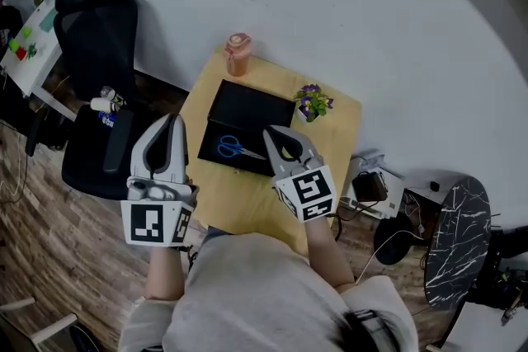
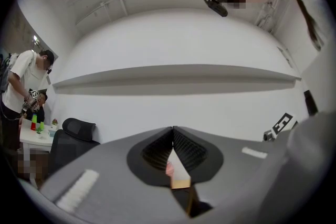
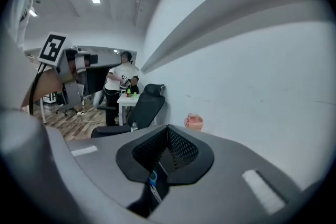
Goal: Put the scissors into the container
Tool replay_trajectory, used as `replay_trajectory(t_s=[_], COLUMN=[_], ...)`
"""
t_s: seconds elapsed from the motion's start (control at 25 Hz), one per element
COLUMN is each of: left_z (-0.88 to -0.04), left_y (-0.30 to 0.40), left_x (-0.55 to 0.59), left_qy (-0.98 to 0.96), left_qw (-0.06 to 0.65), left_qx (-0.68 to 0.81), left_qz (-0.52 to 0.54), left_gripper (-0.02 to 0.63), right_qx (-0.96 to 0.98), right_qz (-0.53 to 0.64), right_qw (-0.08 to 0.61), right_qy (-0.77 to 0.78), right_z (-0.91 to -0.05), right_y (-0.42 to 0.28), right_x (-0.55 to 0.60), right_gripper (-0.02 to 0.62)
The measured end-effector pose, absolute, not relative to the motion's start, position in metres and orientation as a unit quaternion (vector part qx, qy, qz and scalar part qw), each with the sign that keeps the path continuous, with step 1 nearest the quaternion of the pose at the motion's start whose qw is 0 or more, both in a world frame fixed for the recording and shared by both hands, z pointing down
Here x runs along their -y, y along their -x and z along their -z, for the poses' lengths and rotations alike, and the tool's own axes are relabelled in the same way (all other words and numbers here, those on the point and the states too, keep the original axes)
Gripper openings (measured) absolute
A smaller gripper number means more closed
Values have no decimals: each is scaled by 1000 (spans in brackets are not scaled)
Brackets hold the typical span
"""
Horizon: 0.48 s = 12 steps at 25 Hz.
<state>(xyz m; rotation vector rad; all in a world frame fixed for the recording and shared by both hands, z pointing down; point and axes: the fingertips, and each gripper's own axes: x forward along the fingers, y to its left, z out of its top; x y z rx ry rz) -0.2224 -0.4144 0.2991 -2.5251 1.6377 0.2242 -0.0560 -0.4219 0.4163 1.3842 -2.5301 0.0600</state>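
Blue-handled scissors (image 1: 235, 147) lie in the near half of a flat black container (image 1: 252, 105) on a small yellow table (image 1: 247, 202). My left gripper (image 1: 174, 119) is shut and empty, held above the table's left edge, left of the container. My right gripper (image 1: 274, 132) is also shut and empty, above the container's near right corner, just right of the scissors. In the right gripper view a bit of the blue scissors (image 3: 153, 181) shows through the gap below the touching jaws. The left gripper view shows only wall, plus a sliver of table under its shut jaws.
A pink cup (image 1: 238, 53) stands at the table's far edge and a small flower pot (image 1: 313, 102) at its far right. A black office chair (image 1: 99, 78) with a bottle (image 1: 103, 105) is to the left. A marble side table (image 1: 458, 243) and boxes (image 1: 371, 187) stand right.
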Motion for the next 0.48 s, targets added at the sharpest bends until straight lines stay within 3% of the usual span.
replay_trajectory(t_s=[0.48], left_z=[-276], left_y=[193], left_x=[374], left_qy=[831], left_qw=[88], left_qx=[-542], left_qz=[-91], left_gripper=[58], right_qx=[856], right_qz=[25], right_qw=[34], right_qy=[-515], right_z=[-341], right_y=[6], right_x=[378], right_gripper=[5])
